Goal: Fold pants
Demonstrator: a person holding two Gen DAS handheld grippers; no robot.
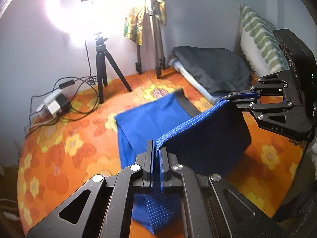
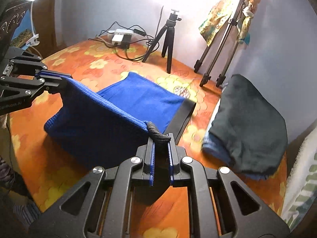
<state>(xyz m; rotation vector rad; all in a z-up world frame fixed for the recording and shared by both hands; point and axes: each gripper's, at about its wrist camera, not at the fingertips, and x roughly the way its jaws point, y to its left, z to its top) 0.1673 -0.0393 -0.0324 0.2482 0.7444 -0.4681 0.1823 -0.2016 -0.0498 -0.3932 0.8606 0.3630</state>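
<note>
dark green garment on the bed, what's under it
Under the dark green garment a folded blue, denim-like piece pokes out at the near edge. How much lies beneath stays covered.

A home bedroom: floral bedspread, pillow, ring-light tripod.

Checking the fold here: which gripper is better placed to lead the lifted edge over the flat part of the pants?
Neither clearly. The left gripper and right gripper both clamp the raised edge of the blue pants, one at each corner, so they should probably travel together.
</note>
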